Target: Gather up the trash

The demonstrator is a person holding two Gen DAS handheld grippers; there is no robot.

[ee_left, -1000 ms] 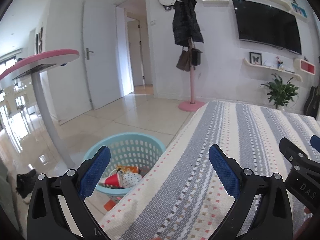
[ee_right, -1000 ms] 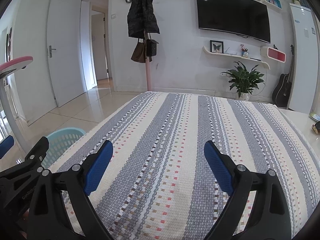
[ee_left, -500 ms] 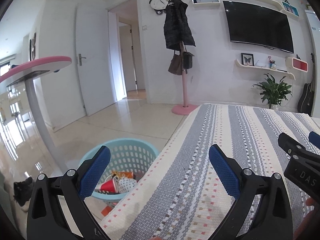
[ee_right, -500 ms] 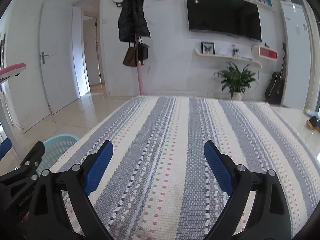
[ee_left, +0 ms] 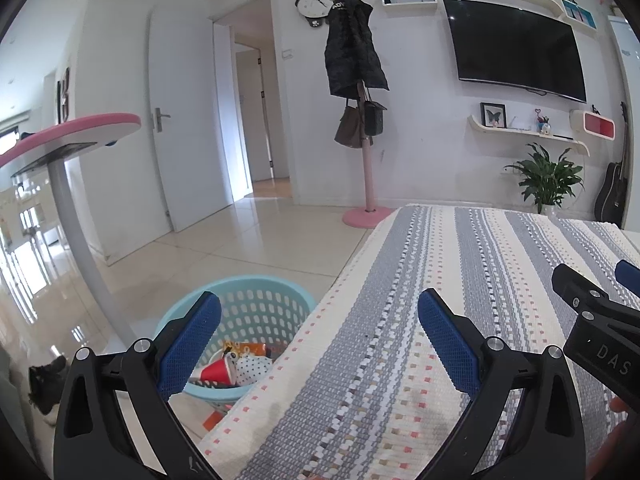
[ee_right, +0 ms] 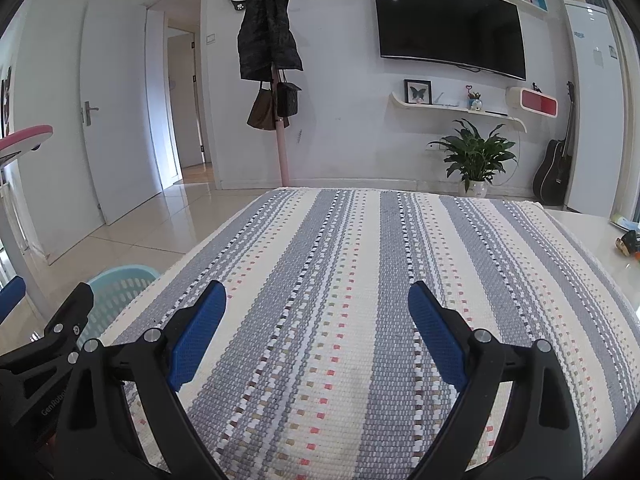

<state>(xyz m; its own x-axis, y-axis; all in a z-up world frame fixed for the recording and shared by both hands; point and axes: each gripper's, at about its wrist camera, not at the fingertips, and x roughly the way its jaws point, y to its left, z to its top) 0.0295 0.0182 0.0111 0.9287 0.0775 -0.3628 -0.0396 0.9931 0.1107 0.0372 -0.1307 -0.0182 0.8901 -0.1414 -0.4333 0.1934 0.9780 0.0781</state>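
Above the striped cloth point(ee_right: 340, 280) on the table: left gripper point(ee_left: 320, 344) and right gripper point(ee_right: 316, 332), both spread wide, holding nothing. Beside the table's left edge, on the floor: blue basket point(ee_left: 256, 292), trash point(ee_left: 228, 368) inside, partly hidden by the left gripper's fingers point(ee_left: 188, 344).

I am looking into a living room in a home. A big TV point(ee_right: 450, 26) hangs on the wall, a coat point(ee_right: 268, 26) hangs on a pink stand, and a plant point(ee_right: 478, 156) and a guitar point(ee_right: 556, 168) sit by the wall. The floor is shiny tile.
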